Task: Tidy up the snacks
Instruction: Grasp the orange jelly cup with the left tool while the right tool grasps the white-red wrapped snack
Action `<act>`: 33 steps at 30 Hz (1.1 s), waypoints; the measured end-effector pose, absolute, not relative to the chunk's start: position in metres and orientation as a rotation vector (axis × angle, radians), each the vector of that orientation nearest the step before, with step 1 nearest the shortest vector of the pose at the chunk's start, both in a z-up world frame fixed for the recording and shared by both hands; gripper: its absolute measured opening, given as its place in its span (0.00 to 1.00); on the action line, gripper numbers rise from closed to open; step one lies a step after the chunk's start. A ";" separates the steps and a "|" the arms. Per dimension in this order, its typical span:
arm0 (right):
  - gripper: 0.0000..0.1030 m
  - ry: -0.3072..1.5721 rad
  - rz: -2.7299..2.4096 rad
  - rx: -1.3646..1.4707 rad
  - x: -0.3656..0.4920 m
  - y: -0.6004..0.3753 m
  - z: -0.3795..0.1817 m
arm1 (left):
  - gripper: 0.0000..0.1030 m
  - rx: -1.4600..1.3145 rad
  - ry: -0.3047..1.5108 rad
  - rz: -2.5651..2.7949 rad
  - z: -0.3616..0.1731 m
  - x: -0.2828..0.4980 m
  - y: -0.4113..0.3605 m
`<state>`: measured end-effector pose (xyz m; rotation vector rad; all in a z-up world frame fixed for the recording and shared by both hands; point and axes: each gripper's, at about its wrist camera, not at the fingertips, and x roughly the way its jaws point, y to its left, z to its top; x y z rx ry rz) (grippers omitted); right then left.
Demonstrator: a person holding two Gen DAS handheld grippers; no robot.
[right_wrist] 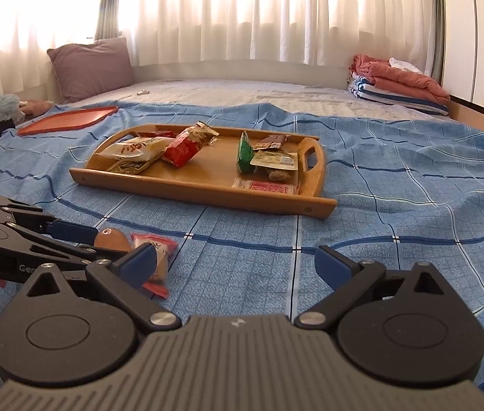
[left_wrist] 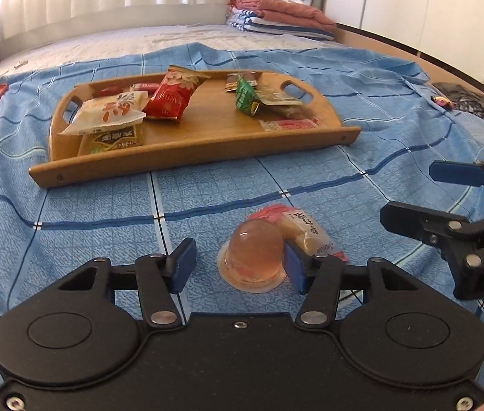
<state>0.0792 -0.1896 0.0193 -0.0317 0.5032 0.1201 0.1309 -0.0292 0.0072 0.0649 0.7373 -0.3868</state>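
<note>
One jelly cup (left_wrist: 253, 255) – one wooden tray (left_wrist: 187, 157)

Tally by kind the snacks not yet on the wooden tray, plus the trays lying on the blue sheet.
jelly cup: 1
wrapped snack: 1
wooden tray: 1
red tray: 1
Total: 4

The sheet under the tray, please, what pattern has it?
Blue sheet, darker grid lines; right wrist view.
</note>
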 end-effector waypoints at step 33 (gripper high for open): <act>0.89 0.611 0.170 0.024 0.108 -0.142 -0.006 | 0.32 -0.014 0.689 -0.225 0.006 0.127 0.011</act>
